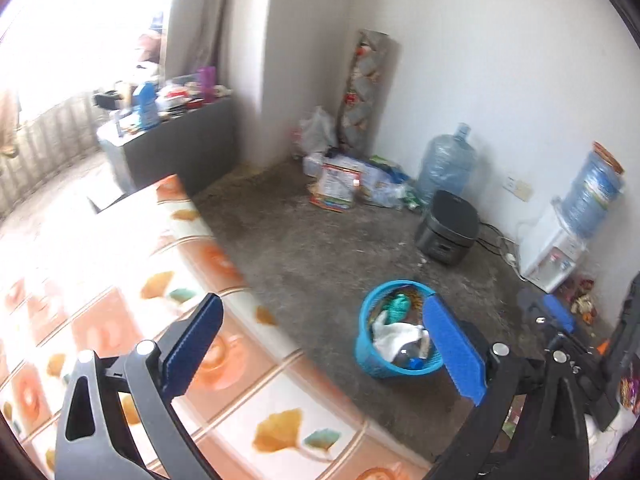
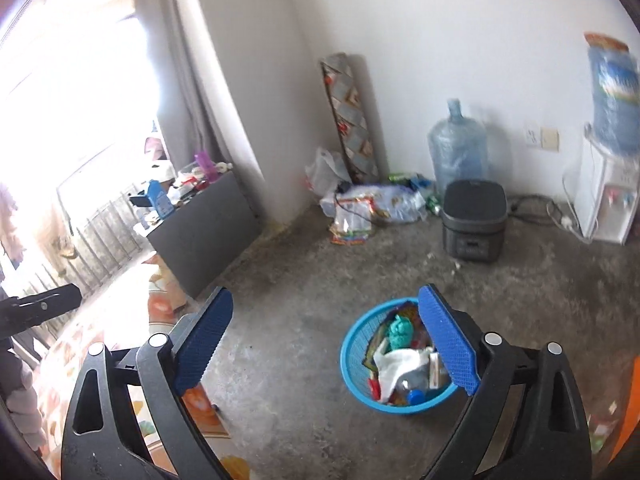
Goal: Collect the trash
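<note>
both pairs of tongs, the left gripper (image 1: 320, 346) and the right gripper (image 2: 326, 340), are spread wide with nothing between their blue pads. a blue basket (image 2: 352, 376) stands on the bare concrete floor (image 2: 300, 280), well clear of the walls, holding a white rag, a bottle and wrappers. more litter (image 2: 372, 204) lies in the far corner. best next move: approach that pile low, jaws wide, and pinch one piece firmly.
</note>
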Demonstrator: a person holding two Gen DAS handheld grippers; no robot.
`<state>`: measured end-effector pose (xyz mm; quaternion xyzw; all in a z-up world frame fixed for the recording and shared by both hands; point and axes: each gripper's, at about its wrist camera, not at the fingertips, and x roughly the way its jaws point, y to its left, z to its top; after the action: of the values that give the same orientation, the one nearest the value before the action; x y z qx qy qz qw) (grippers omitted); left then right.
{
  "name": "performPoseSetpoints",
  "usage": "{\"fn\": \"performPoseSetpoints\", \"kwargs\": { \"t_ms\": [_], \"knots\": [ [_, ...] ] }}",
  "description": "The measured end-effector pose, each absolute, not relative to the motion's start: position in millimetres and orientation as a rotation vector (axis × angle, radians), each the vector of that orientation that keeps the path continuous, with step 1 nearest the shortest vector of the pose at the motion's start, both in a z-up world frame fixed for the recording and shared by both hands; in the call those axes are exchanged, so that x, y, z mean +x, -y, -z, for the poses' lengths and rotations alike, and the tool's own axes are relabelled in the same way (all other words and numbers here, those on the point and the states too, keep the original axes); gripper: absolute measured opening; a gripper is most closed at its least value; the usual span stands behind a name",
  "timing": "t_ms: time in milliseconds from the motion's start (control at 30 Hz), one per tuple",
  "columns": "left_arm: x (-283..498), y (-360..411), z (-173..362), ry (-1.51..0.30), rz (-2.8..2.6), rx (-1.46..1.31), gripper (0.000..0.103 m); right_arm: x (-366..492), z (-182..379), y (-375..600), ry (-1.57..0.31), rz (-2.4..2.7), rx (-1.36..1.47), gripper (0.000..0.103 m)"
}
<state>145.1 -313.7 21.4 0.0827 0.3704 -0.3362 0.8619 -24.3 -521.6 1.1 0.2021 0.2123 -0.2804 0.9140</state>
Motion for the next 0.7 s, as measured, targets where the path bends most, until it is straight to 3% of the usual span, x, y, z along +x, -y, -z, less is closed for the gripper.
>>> {"fn": "performPoseSetpoints", "kwargs": {
  "t_ms": [467,600,700],
  "knots": [
    [68.8,98.2,-38.9,-0.622,0.296,0.043,0.098,-15.0,-68.1,349.6,-0.271,0.286,0.060,0.095],
    [43.2,67.6,-20.2,-0.664,0.201,0.006,0.098,-20.5,-66.9,314.2,-0.312,0.206,-0.002,0.095],
    [28.2,53.5,-0.8,-0.722,0.142,-0.019,0.098,-16.8,-53.2,295.5,-0.447,0.200,-0.051,0.095]
  ]
}}
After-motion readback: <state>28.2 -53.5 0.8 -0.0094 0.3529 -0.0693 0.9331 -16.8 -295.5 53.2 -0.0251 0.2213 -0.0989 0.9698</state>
